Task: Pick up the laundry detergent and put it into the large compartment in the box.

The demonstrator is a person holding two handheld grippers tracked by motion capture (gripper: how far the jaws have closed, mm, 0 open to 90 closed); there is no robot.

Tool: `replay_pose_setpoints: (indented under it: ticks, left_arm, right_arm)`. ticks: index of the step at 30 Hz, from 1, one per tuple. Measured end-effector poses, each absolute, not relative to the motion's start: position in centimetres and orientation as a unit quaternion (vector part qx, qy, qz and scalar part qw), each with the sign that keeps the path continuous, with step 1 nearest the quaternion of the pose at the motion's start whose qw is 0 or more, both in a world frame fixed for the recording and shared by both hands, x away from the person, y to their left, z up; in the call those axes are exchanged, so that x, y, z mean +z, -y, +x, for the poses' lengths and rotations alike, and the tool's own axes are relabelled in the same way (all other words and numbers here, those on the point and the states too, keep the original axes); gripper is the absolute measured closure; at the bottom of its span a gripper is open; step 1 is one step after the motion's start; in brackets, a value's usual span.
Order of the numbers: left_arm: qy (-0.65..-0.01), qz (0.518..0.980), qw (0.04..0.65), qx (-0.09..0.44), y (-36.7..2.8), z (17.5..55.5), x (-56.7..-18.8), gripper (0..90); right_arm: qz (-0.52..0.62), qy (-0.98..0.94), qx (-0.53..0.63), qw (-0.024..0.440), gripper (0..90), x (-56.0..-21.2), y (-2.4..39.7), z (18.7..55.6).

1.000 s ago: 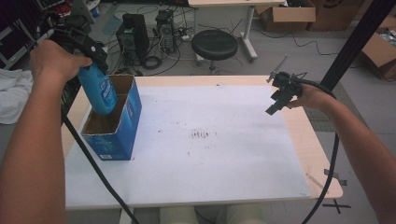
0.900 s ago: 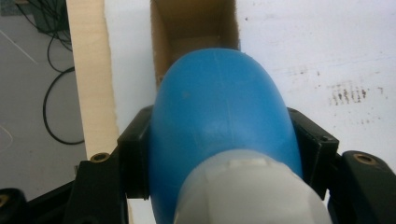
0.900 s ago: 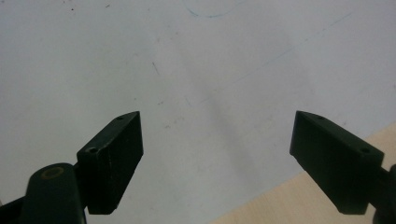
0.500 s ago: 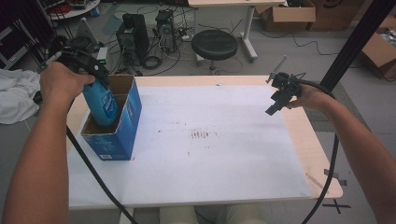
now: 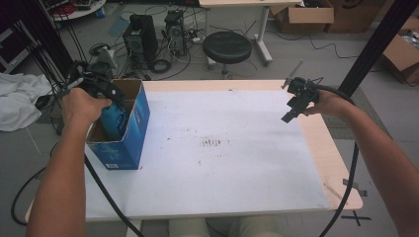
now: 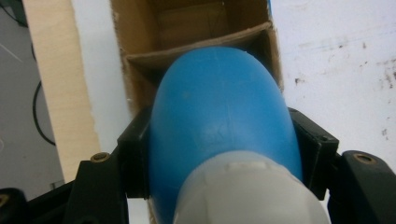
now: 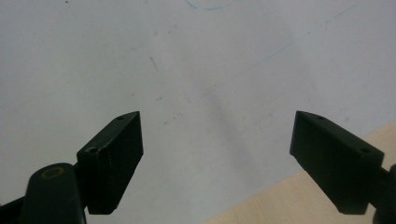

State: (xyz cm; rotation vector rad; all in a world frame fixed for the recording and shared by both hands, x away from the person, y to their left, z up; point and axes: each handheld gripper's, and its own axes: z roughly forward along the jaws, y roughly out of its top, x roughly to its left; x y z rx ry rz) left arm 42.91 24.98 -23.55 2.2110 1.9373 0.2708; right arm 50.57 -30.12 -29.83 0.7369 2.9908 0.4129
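- The left gripper (image 5: 106,94) has its fingers (image 6: 135,154) clenched on the blue bottle (image 6: 224,116), one pad on each flank of the body just below the pale cap, as the left gripper view shows.
- In the high view the bottle (image 5: 114,121) sits partly inside the open blue carton (image 5: 132,133), which stands at the left edge of the white worktop (image 5: 222,173); the step in hand looks like lowering it to the carton floor.
- The left gripper view shows a cardboard divider (image 6: 196,44) crossing the inside just ahead of the bottle's base. Best to keep the bottle in the nearer compartment and clear of that partition, so the base does not catch on it.
- Lower it straight along the carton's axis. A tilt would likely drag the bottle against the wall and could shove or tip the light carton, which nothing is steadying.
- Keep the grip until the base is judged to rest on the bottom; only then let the fingers part, and lift out vertically so they do not snag the rim or flaps.
- The right gripper (image 5: 296,101) hovers well apart over the worktop's far right side, fingers (image 7: 112,158) released and wide with nothing between them. It could brace the carton's side if it starts to slide.
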Motion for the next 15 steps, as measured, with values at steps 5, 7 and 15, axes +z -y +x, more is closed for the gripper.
replay_pose_setpoints:
  ticks: [5, 7, 15]
  left_arm:
    - [-0.652, 0.748, 0.091, 0.085, -25.0, 43.0, -25.4, 37.5]
    - [-0.652, 0.749, 0.088, 0.081, -24.9, 43.1, -26.2, 37.5]
    - [-0.652, 0.752, 0.076, 0.066, -25.2, 43.2, -28.3, 37.5]
  right_arm:
    - [0.239, -0.962, 0.132, 0.014, 17.1, -30.1, 30.3, 50.6]
    - [0.24, -0.962, 0.131, 0.013, 17.1, -30.2, 30.3, 50.6]
    - [0.241, -0.962, 0.13, 0.012, 17.1, -30.3, 30.4, 50.5]
